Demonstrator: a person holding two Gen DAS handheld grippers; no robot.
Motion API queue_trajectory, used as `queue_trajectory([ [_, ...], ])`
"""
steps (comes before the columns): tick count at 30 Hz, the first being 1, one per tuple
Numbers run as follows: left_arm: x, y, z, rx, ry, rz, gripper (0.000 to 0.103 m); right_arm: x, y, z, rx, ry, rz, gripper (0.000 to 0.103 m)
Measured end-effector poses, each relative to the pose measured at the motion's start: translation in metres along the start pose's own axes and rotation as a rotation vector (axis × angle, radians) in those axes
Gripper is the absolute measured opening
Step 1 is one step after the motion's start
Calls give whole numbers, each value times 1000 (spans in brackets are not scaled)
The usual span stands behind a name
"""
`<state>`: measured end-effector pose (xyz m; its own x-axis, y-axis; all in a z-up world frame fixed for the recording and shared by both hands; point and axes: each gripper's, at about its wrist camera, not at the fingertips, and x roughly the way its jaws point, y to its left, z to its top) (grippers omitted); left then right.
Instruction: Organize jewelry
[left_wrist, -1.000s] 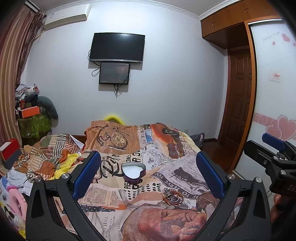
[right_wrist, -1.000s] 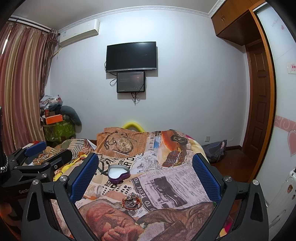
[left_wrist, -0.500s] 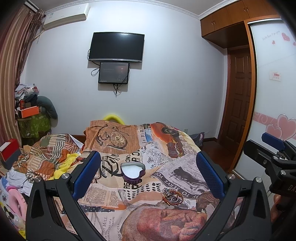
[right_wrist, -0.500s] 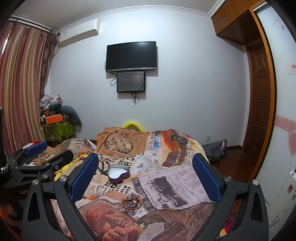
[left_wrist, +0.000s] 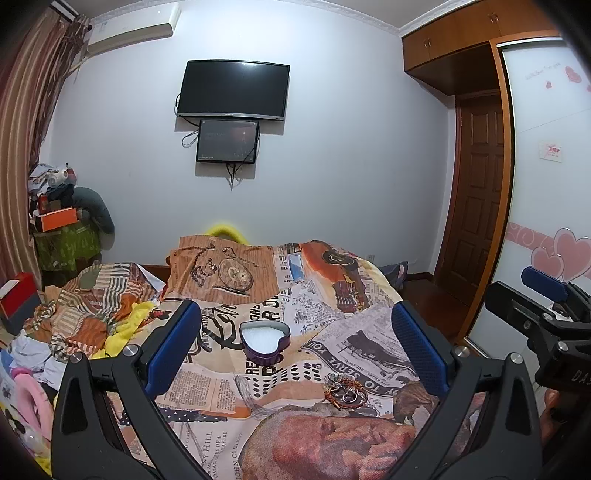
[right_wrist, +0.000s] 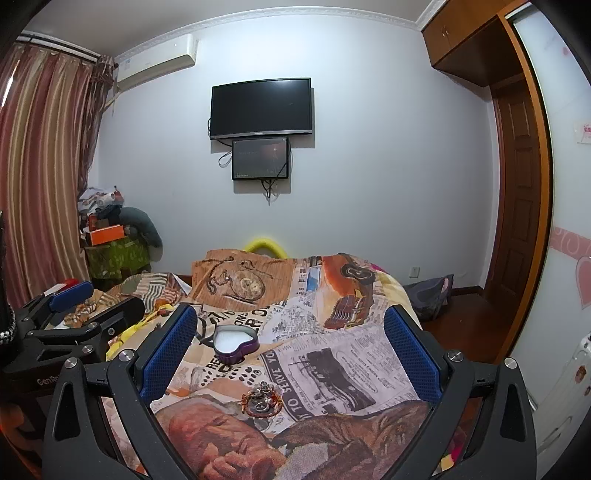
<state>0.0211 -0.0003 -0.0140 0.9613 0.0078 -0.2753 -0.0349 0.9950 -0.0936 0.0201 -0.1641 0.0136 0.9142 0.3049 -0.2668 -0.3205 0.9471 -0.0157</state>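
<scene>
A purple heart-shaped box (left_wrist: 264, 341) with a white lining sits open on the patterned bedspread (left_wrist: 332, 288); it also shows in the right wrist view (right_wrist: 236, 342). A small pile of jewelry (left_wrist: 345, 390), rings and an orange bracelet, lies nearer to me, also in the right wrist view (right_wrist: 262, 400). My left gripper (left_wrist: 295, 347) is open and empty, held above the bed behind the box and pile. My right gripper (right_wrist: 288, 347) is open and empty too, beside it; it shows at the right edge of the left wrist view (left_wrist: 543, 295).
Crumpled clothes and a yellow cloth (left_wrist: 125, 325) lie on the bed's left side. A cluttered stand with an orange box (left_wrist: 59, 218) stands by the curtain. A TV (left_wrist: 232, 90) hangs on the far wall. A wardrobe door (left_wrist: 546, 206) is at the right.
</scene>
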Motion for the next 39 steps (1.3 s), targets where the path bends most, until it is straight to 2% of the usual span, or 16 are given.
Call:
queue_trajectory([
  [10, 27, 9, -11, 1, 63, 8, 103, 23, -6, -10, 5, 65, -14, 101],
  [21, 91, 18, -52, 25, 265, 42, 103, 77, -28, -47, 27, 258, -48, 101],
  [25, 111, 20, -70, 35, 341, 38, 91, 90, -31, -61, 33, 322, -23, 100],
  [28, 125, 22, -82, 23, 398, 16, 85, 98, -28, -71, 10, 370, 11, 88],
  [30, 131, 23, -88, 14, 426, 7, 81, 107, -25, -76, -12, 405, 44, 74],
  [34, 141, 29, -97, -10, 465, -15, 65, 123, -16, -84, -39, 458, 114, 55],
  [38, 150, 31, -103, -38, 500, -54, 41, 135, -9, -91, -59, 507, 177, 36],
  [39, 151, 31, -104, -40, 504, -59, 40, 136, -8, -92, -61, 515, 187, 32],
])
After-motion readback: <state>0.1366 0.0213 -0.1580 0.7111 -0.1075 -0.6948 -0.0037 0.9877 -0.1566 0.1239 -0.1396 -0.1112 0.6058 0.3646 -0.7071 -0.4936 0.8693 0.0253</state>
